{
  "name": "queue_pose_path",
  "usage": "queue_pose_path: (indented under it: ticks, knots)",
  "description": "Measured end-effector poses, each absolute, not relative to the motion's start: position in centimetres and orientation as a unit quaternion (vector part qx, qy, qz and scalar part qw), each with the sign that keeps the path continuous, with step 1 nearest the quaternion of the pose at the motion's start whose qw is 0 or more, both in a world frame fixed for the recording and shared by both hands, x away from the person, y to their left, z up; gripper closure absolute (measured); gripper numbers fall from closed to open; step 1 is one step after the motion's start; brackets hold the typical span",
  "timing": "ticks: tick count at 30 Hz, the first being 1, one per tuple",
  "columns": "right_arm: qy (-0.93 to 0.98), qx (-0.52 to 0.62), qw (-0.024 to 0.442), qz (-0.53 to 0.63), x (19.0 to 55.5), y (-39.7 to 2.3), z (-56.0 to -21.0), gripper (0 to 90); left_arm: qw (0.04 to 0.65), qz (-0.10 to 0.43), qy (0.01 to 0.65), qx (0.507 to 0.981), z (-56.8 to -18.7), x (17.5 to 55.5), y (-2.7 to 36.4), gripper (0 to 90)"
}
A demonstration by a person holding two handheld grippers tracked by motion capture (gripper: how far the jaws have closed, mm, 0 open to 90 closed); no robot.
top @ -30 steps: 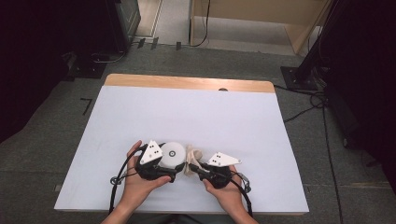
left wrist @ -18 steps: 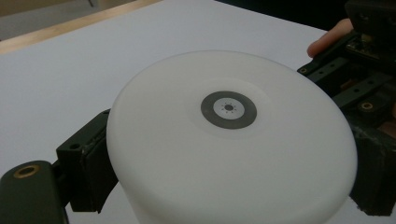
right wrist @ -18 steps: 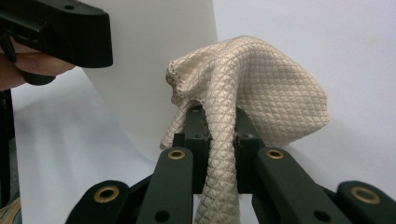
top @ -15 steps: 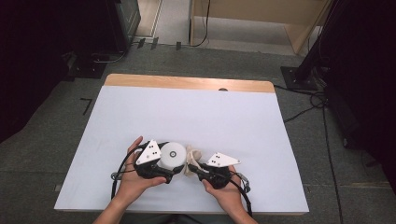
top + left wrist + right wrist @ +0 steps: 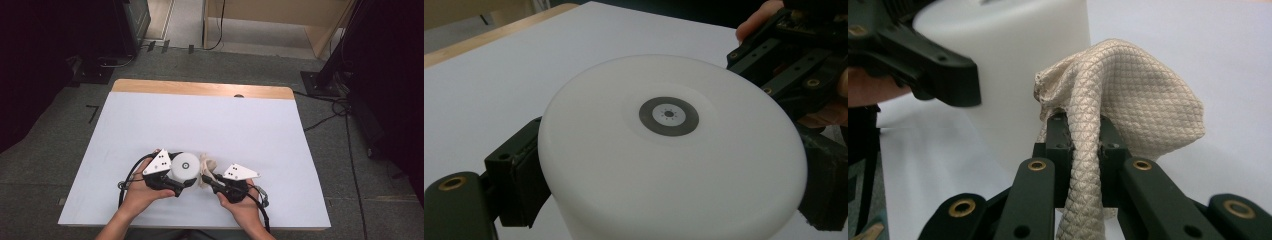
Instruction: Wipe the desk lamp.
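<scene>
Since a second ago: little has shifted; the left hand and its gripper sit a touch nearer the table's near edge, the white cylinder with them, while the right hand has kept its place.
Table [image 5: 150, 120]: white sheet over a wooden top, a strip of bare wood along the far edge; all the work sits near the near edge, around the middle.
White cylinder [image 5: 185, 166]: round white plastic body standing upright on the sheet, flat top with a small dark ring at its centre [image 5: 668, 115]; it stands between the two hands, just left of the cloth.
Cloth [image 5: 207, 167]: beige, quilted in a diamond weave, bunched up and pressed against the cylinder's right side; in the right gripper view [image 5: 1128, 100] it rises in a hump beside the white wall.
Left hand [image 5: 142, 192]: comes in from the near edge, wrapped under its gripper.
Right hand [image 5: 240, 205]: near edge, right of the cylinder, cable trailing behind it.
Left gripper [image 5: 172, 182]: jaws spread wide around the cylinder, one black pad [image 5: 521, 175] against its left side and the other on the opposite side, gripping it.
Right gripper [image 5: 1082, 145]: jaws nearly closed, pinching a rolled fold of the cloth that runs down between them.
</scene>
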State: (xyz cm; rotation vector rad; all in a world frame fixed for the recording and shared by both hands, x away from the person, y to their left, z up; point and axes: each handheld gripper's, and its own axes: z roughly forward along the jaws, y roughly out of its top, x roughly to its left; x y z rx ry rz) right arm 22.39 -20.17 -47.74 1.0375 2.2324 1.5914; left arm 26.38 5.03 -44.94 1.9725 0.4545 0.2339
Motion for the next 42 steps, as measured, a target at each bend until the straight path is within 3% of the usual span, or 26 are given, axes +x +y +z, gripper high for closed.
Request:
queue_pose_path:
  ticks: [12, 30, 42]
  knots:
    - [0.735, 0.325, 0.125, 0.582, 21.6, -20.6, -45.4, 81.5, 0.524, 0.098, 0.19, 0.824, -45.0, 26.4, 5.0, 8.2]
    - [0.773, 0.367, 0.073, 0.512, 22.7, -19.8, -49.2, 81.2, 0.525, 0.097, 0.191, 0.824, -45.0, 26.4, 5.0, 8.2]
    - [0.771, 0.357, 0.082, 0.522, 22.6, -19.9, -48.5, 81.0, 0.528, 0.097, 0.193, 0.821, -45.1, 26.4, 5.1, 8.1]
